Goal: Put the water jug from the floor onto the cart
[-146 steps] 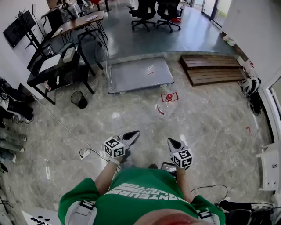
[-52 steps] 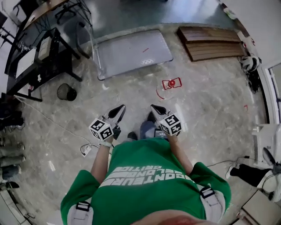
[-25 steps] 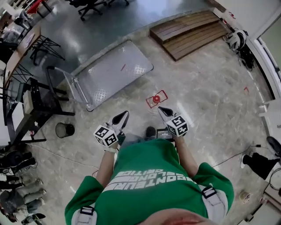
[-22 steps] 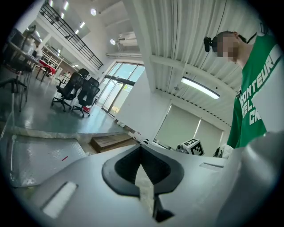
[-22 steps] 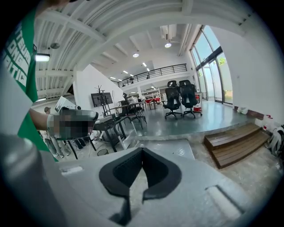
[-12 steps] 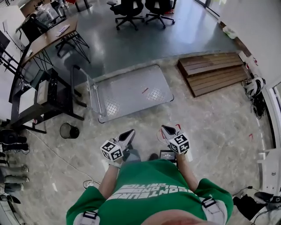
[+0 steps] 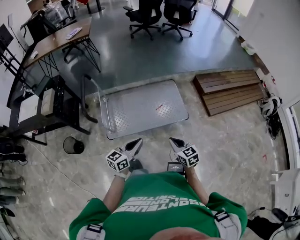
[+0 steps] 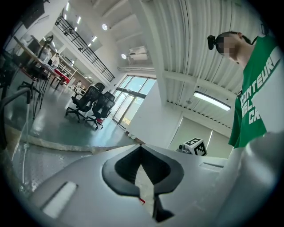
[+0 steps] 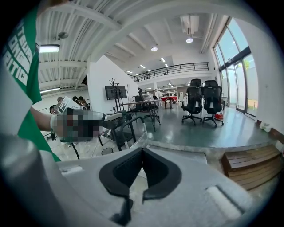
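Observation:
The cart (image 7: 143, 108) is a flat grey metal platform with a dark upright handle (image 7: 89, 96) at its left end, on the floor ahead of me. No water jug shows in any view. In the head view my left gripper (image 7: 138, 140) and right gripper (image 7: 171, 139) are held side by side just short of the cart's near edge, both pointing at it. Each one's jaws meet at the tips with nothing between them. The left gripper (image 8: 141, 147) looks level across the floor, and the right gripper (image 9: 142, 150) looks toward the cart's handle (image 9: 131, 120).
Stacked wooden boards (image 7: 229, 86) lie right of the cart. A black desk rack (image 7: 42, 105) and a small black bin (image 7: 74, 145) stand to its left. Office chairs (image 7: 157, 11) are beyond it. Bags and gear (image 7: 271, 107) line the right wall.
A second ago the jug with its red cap stood just ahead of the right gripper; now it is out of sight. Both grippers have moved closer to the cart, still shut.

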Demonstrator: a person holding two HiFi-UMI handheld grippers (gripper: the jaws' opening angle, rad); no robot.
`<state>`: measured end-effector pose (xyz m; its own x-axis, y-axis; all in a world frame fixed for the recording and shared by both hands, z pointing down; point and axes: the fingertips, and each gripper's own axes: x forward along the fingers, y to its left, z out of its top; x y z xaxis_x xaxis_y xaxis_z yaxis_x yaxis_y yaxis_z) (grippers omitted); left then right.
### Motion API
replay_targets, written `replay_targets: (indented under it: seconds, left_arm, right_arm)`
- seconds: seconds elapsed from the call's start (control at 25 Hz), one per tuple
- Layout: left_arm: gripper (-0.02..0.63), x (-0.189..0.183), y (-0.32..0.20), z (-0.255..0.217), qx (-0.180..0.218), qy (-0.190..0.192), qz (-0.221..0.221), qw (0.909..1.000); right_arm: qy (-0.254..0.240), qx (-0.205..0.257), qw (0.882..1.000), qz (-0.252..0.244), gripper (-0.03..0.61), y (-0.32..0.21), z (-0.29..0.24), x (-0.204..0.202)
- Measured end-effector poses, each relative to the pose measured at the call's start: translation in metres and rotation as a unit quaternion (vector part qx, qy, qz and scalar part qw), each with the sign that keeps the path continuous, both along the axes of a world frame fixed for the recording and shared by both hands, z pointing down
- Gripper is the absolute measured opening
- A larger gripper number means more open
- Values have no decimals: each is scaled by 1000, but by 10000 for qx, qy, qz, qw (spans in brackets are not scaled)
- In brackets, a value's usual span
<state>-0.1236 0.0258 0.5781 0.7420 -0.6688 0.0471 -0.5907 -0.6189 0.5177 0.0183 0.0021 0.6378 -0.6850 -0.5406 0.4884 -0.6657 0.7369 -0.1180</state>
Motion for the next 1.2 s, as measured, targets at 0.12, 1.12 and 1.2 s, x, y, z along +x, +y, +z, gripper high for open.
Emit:
replay_targets:
  seconds: [0.12,1.12,1.2]
  left_arm:
    - [0,-20,-8,5,-40,59,-21,10000]
    - [0,-61,-37,29,-276,49,541,9981]
    - [0,-57,-43,30,-302,13,548,9980]
  right_arm:
    - [55,5,10000,-60,-9,-9,1,-23]
    - [159,-142,9992,352,-9,-35,20,-68]
    - [135,-124,9991,369,-9,-44,20,-63]
